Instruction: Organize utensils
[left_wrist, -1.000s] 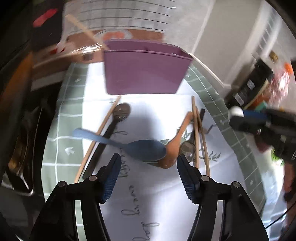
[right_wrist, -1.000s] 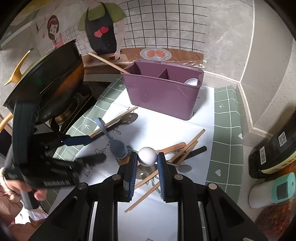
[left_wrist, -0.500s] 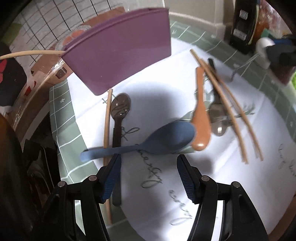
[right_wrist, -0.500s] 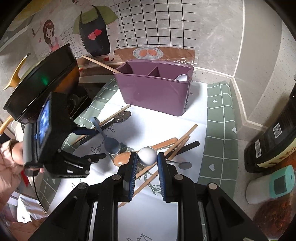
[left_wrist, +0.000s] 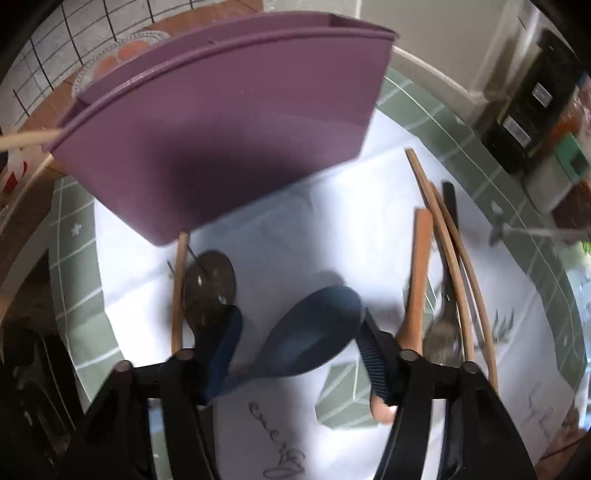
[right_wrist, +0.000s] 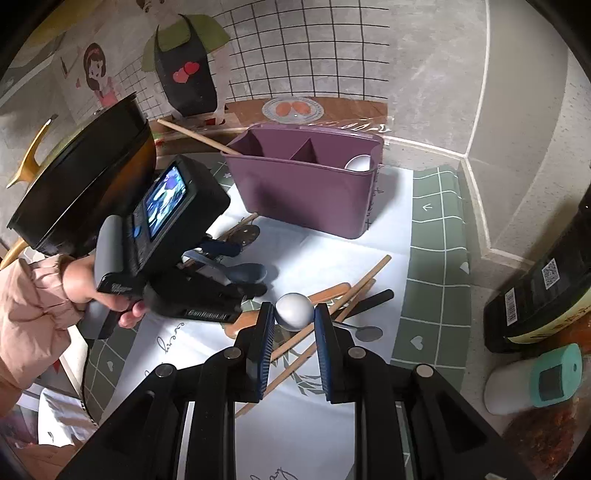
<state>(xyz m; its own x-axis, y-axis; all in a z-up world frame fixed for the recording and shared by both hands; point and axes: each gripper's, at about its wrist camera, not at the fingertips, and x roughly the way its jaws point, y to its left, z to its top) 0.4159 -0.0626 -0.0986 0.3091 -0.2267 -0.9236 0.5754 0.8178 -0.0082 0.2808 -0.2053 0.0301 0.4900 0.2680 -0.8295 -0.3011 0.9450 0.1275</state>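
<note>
A blue spoon (left_wrist: 314, 332) lies on the white mat in front of the purple caddy (left_wrist: 221, 147). My left gripper (left_wrist: 299, 354) points steeply down over it. Its jaws are closing with the spoon's bowl between the pads, and I see no firm pinch. In the right wrist view the left gripper (right_wrist: 240, 271) straddles the blue spoon (right_wrist: 247, 273). My right gripper (right_wrist: 293, 308) is shut on a white spoon (right_wrist: 294, 310), held above the pile. The pile holds a brown wooden spoon (left_wrist: 417, 280), chopsticks (left_wrist: 454, 258) and a metal spoon (left_wrist: 443, 332). A dark spoon (left_wrist: 210, 291) lies to the left.
The purple caddy (right_wrist: 303, 195) holds one chopstick (right_wrist: 195, 136) and a white utensil (right_wrist: 357, 162). A black pan (right_wrist: 85, 177) sits at the left, behind a person's hand (right_wrist: 110, 295). A dark bottle (right_wrist: 543, 288) and a white and teal container (right_wrist: 532, 380) stand at the right.
My left gripper has dropped towards the mat and rolled, and now sits over the blue spoon with its jaws narrower. The right gripper has stayed put, holding the white spoon.
</note>
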